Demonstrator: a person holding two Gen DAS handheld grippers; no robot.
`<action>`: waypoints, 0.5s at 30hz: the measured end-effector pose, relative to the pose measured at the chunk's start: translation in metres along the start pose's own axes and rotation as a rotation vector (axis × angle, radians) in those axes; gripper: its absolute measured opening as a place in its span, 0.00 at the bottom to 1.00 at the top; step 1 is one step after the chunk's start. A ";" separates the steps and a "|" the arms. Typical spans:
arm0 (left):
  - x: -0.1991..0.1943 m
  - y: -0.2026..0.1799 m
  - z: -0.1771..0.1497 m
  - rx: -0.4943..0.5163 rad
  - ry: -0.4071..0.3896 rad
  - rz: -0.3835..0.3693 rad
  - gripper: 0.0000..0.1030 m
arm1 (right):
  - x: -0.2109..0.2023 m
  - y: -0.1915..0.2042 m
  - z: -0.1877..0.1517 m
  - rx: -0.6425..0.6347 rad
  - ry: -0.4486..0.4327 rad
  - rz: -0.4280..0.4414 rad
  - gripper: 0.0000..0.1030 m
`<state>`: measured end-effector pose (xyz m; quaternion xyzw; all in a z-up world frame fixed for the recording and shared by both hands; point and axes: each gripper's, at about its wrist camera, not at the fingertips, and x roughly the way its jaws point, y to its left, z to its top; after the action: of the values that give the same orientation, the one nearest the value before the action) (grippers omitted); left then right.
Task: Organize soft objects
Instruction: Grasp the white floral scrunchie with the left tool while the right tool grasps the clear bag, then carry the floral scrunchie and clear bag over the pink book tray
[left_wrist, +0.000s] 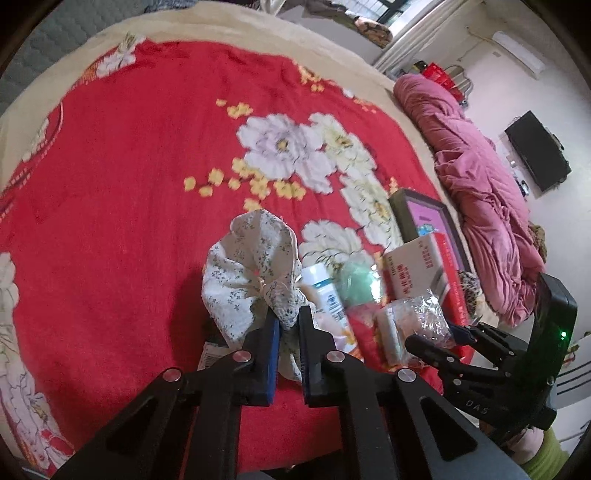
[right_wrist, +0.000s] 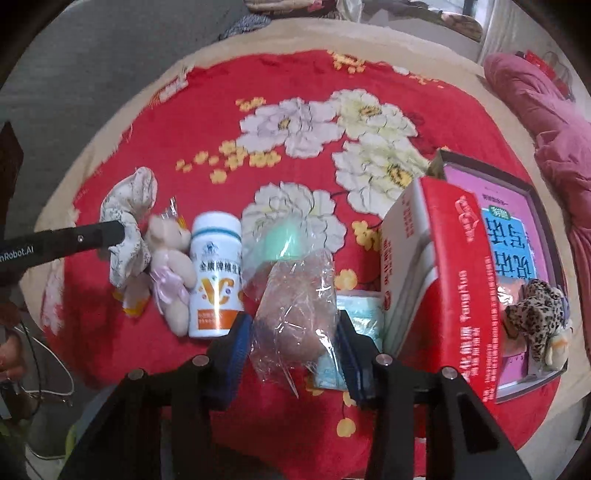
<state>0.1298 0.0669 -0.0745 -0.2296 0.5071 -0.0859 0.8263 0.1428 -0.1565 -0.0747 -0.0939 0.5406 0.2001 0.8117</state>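
The left gripper (left_wrist: 288, 325) is squeezed tight on a white cloth scrunchie with tiny flowers (left_wrist: 251, 280). The scrunchie hangs up off the red blanket with big white flowers (left_wrist: 129, 166), and its lower part is hidden behind the black fingers.

The right gripper (right_wrist: 293, 339) pinches a soft pinkish lump in a crinkly clear plastic bag (right_wrist: 295, 314). The bag shines so much that the lump inside is hard to make out.

A green round thing (right_wrist: 284, 240) behind the bag is blurry and half covered. A small pale teddy bear (right_wrist: 170, 266) lies beside a white bottle with an orange label (right_wrist: 216, 277). A red and white box (right_wrist: 439, 280) hides part of the purple tray (right_wrist: 517, 206), where a spotted plush toy (right_wrist: 535, 314) sits. A light blue packet (right_wrist: 362, 314) peeks out under the bag.
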 end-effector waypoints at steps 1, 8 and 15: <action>-0.003 -0.002 0.001 0.004 -0.006 0.000 0.09 | -0.004 -0.002 0.001 0.005 -0.008 0.008 0.44; -0.029 -0.026 0.007 0.038 -0.048 -0.001 0.09 | -0.032 -0.008 0.004 0.026 -0.060 0.043 0.44; -0.048 -0.058 0.008 0.093 -0.078 0.002 0.09 | -0.064 -0.016 0.007 0.031 -0.123 0.046 0.44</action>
<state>0.1189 0.0362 -0.0059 -0.1937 0.4702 -0.0994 0.8553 0.1335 -0.1828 -0.0144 -0.0563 0.4946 0.2158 0.8400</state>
